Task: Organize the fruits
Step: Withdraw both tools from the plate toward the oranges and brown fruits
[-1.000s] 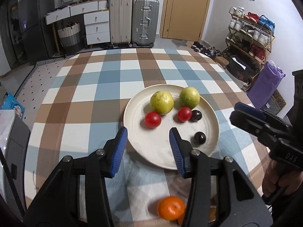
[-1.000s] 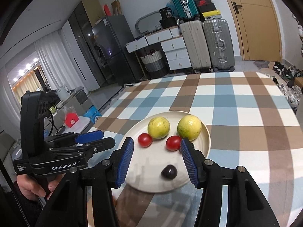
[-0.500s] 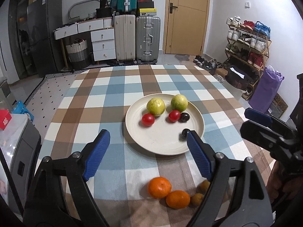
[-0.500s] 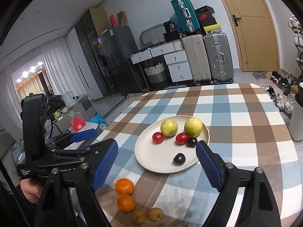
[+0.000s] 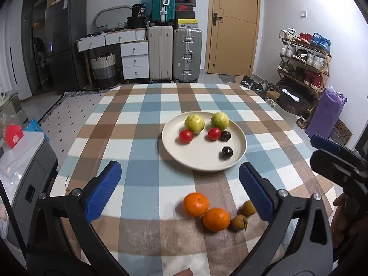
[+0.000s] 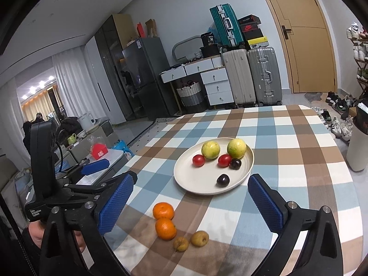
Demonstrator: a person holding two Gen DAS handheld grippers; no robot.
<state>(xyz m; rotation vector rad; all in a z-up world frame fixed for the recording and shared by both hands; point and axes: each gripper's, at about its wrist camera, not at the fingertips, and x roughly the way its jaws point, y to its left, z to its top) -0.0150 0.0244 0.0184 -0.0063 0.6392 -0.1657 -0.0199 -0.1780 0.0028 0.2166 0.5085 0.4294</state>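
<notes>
A cream plate (image 5: 200, 158) (image 6: 193, 179) on the checked tablecloth holds two yellow-green fruits (image 5: 194, 123), two red tomatoes (image 5: 185, 136) and two dark plums (image 5: 226, 152). Two oranges (image 5: 196, 204) (image 6: 163, 210) and two small brown fruits (image 5: 238, 222) (image 6: 199, 238) lie on the cloth in front of the plate. My left gripper (image 5: 179, 191) is open and empty, held above the oranges. My right gripper (image 6: 191, 204) is open and empty, above the same loose fruit. Each gripper shows at the edge of the other's view.
The table's near edge runs just behind the loose fruit. A white cylinder (image 6: 357, 151) stands off the table's right side. Suitcases (image 5: 187, 55), drawers, a fridge and a shoe rack (image 5: 303, 69) stand far behind.
Both grippers have pulled back and up from the plate and opened wide. A dark plum that lay between the right fingers stays on the plate. The oranges and brown fruits have come into view.
</notes>
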